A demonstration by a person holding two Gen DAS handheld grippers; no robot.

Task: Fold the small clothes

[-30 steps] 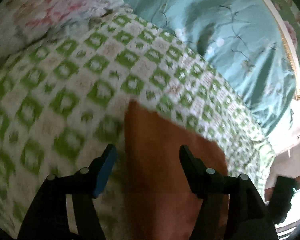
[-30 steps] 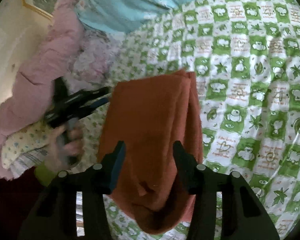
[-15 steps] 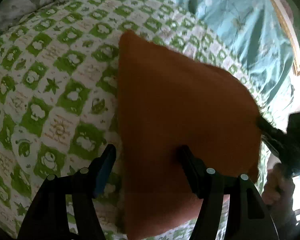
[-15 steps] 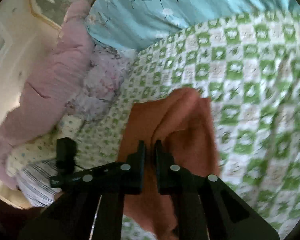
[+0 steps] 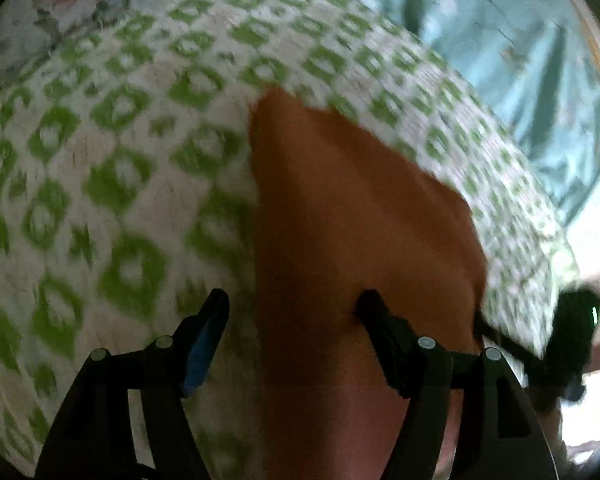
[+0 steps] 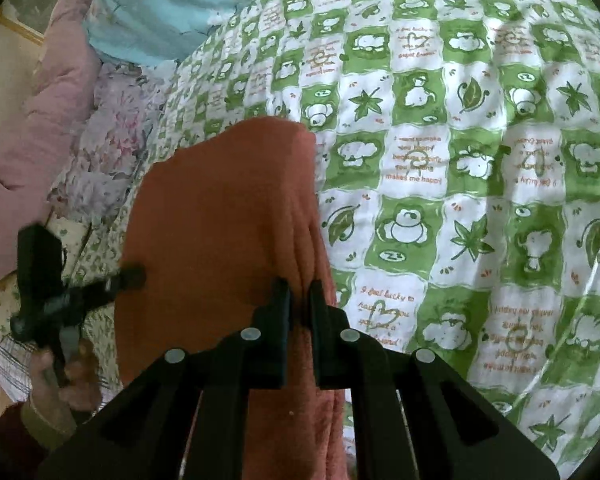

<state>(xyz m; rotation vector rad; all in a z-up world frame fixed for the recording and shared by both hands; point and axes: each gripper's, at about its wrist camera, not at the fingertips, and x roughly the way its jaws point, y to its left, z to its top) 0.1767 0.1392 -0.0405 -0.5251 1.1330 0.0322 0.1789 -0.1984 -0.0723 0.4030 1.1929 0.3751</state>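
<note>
Left gripper (image 5: 292, 312) jaws wide apart, empty. Right gripper (image 6: 299, 300) jaws nearly together (pinching cloth (image 6: 228, 216)). Left view blurred.

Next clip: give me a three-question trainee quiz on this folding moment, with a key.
1. True or false: the right tool is shut on the orange cloth.
2. The left tool is: A) open, B) shut on the cloth, C) out of view.
3. Fill in: the cloth lies on a green-and-white ____ bedspread.

Key: 1 true; 2 A; 3 checked.
</note>
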